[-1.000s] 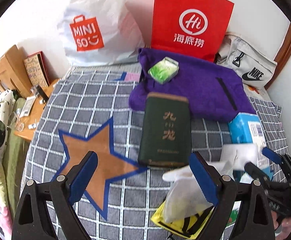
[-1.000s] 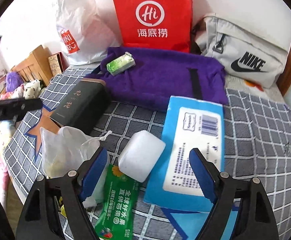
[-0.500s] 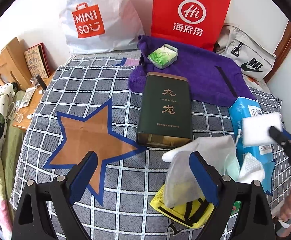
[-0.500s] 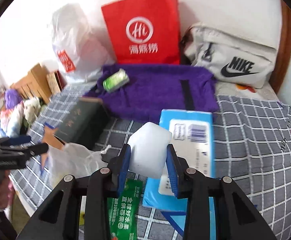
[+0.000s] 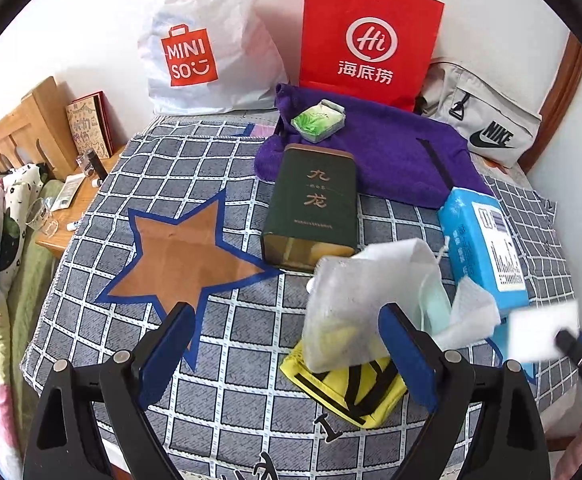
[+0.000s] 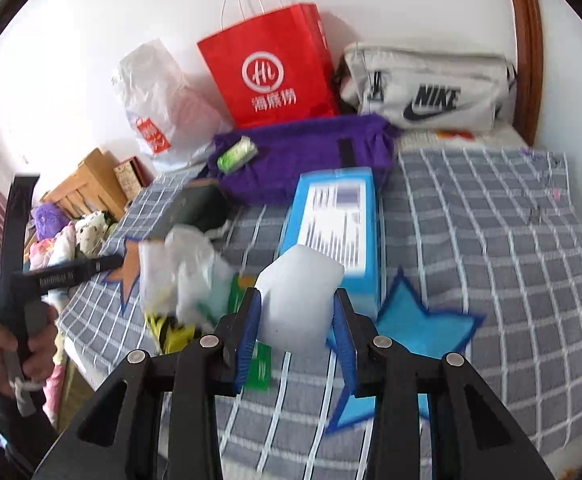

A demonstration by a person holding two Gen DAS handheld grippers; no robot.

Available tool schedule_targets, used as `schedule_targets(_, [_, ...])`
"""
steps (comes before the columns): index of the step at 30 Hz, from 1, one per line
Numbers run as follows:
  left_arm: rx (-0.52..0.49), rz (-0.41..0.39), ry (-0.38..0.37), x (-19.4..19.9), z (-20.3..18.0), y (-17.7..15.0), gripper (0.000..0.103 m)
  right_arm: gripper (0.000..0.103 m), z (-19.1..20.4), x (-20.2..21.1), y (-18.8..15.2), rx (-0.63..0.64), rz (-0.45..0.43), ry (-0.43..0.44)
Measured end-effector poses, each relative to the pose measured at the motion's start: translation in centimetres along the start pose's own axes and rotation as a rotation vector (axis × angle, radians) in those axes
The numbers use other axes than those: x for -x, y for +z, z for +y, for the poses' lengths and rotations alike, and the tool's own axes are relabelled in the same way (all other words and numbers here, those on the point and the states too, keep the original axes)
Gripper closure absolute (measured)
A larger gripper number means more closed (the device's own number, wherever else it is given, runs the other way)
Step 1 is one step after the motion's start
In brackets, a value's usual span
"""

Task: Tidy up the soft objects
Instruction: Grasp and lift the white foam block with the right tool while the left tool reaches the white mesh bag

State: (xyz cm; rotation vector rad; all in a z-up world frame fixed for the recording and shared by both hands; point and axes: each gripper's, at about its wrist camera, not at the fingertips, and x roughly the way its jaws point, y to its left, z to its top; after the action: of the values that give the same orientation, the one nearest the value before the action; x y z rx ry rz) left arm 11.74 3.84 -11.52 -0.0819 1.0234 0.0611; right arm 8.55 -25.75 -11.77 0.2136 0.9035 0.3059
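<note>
My right gripper point(image 6: 295, 320) is shut on a white foam block point(image 6: 299, 296), held above the checked cloth between the blue tissue pack point(image 6: 333, 220) and a blue star patch point(image 6: 419, 332). The left wrist view shows the same block point(image 5: 543, 332) at the far right edge. My left gripper point(image 5: 287, 352) stands open with nothing between its fingers, over the cloth near a brown star patch point(image 5: 187, 252). Just right of it lie a translucent drawstring bag point(image 5: 355, 300) and a yellow pouch point(image 5: 343, 388). A purple towel point(image 5: 395, 152) lies at the back.
A dark green tin point(image 5: 311, 204) lies mid-cloth, with a small green tissue pack point(image 5: 318, 120) on the towel. A red paper bag point(image 5: 367, 40), white plastic bag point(image 5: 203, 52) and grey waist bag point(image 5: 487, 128) line the wall. A wooden bedside shelf point(image 5: 31, 128) stands left.
My right gripper closed on the white block, lifted it off the cloth and carried it right, toward the blue star. The left gripper drew back, so more of the cloth shows.
</note>
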Motion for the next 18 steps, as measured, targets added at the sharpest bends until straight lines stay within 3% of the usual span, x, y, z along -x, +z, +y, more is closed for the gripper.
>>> schedule_targets(4, [-0.008,-0.006,-0.023,-0.2,-0.2,-0.8,0.01,0.065,-0.7,-1.5,-2.5,-0.009,0.073,0.038])
schedule_targets(7, [-0.012,-0.011,-0.056,-0.6,-0.3,-1.2,0.01,0.063,-1.5,-3.2,-3.9,-0.016,0.123,0.013])
schedule_targets(12, [-0.012,0.001,-0.073,-1.8,-0.4,-1.4,0.01,0.042,-2.7,-4.0,-4.6,0.013,0.127,-0.065])
schedule_targets(14, [-0.01,0.006,-0.084,-2.3,-0.4,-1.3,0.01,0.025,-3.3,-3.8,-4.7,0.016,0.114,-0.082])
schedule_targets(18, [-0.023,0.018,-0.093,-3.2,-1.0,-1.1,0.01,0.019,-3.8,-3.4,-5.3,0.009,0.111,-0.099])
